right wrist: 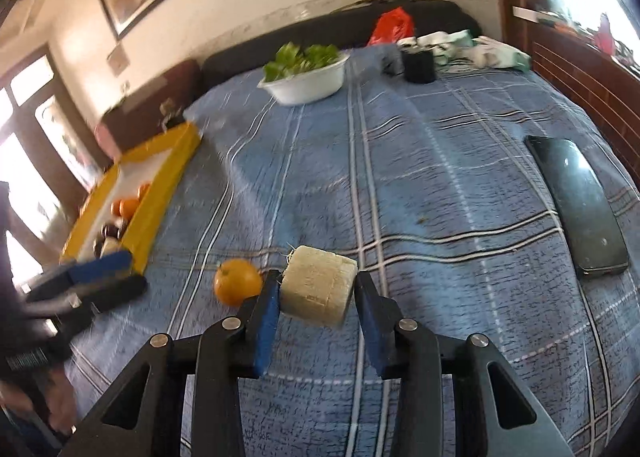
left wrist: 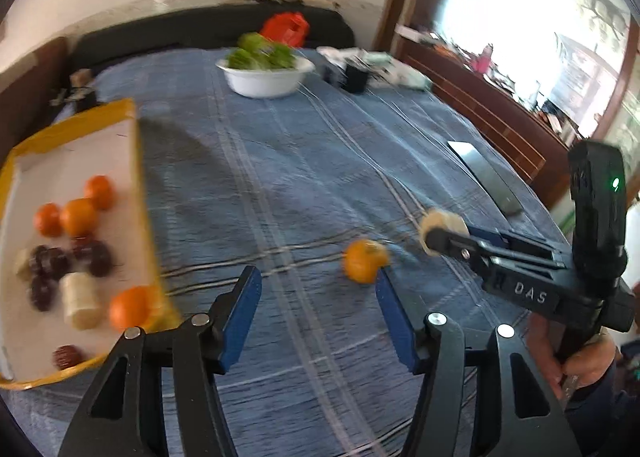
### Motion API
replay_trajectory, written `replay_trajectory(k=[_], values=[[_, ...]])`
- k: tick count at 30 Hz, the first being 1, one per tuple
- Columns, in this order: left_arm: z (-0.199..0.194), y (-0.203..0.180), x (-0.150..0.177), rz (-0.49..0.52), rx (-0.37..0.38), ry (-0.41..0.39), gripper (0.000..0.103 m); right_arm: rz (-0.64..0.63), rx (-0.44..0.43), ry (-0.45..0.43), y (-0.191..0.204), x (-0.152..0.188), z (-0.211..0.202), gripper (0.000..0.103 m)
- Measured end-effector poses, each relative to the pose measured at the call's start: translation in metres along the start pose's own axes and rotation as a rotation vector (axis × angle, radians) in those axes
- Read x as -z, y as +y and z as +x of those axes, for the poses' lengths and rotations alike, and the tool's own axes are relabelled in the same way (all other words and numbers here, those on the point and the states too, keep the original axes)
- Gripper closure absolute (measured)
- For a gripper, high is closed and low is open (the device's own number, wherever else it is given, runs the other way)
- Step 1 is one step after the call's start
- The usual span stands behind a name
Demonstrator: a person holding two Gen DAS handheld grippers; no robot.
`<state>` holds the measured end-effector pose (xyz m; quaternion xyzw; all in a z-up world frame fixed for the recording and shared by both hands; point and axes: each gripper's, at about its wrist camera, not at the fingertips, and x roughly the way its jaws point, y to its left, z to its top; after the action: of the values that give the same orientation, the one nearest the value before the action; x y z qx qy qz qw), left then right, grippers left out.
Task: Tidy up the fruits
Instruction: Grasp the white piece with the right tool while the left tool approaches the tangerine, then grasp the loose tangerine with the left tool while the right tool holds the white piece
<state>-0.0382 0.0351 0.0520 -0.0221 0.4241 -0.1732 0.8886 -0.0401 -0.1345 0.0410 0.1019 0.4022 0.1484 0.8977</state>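
A yellow-rimmed tray (left wrist: 134,161) at the left holds several oranges, dark round fruits and pale cylinder pieces. One loose orange (left wrist: 366,260) lies on the blue checked bedspread, just off my left gripper's right fingertip. My left gripper (left wrist: 316,273) is open over bare cloth with nothing between its pads. My right gripper (right wrist: 318,274) is shut on a pale cylinder chunk (right wrist: 316,289), both blue pads against its sides. That chunk (left wrist: 440,229) also shows at the right gripper's tip (left wrist: 432,239) in the left wrist view. The orange (right wrist: 237,282) sits left of it.
A white bowl of green fruit (left wrist: 264,81) stands at the far middle of the bed, with a black cup (left wrist: 355,75), white cloths and a red bag (left wrist: 286,27) behind. A dark phone (right wrist: 576,205) lies at the right. A wooden rail borders the bed's right side.
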Motion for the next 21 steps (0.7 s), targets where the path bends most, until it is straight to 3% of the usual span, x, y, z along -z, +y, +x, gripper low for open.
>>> replay_trajectory(k=[7,14,16,21], values=[[0.044,-0.025,-0.007,0.044,-0.006,0.085,0.045,0.029,-0.012,-0.004,-0.003,-0.003,-0.002,0.063],[0.063,-0.028,-0.010,0.061,-0.032,0.084,0.046,0.019,-0.023,-0.012,-0.001,-0.001,-0.003,0.062],[0.066,-0.027,-0.009,0.061,-0.025,0.089,0.058,0.019,-0.024,-0.014,-0.001,-0.001,-0.004,0.062],[0.066,-0.029,-0.008,0.067,0.005,0.079,0.071,0.015,-0.023,-0.014,0.000,-0.001,-0.004,0.062]])
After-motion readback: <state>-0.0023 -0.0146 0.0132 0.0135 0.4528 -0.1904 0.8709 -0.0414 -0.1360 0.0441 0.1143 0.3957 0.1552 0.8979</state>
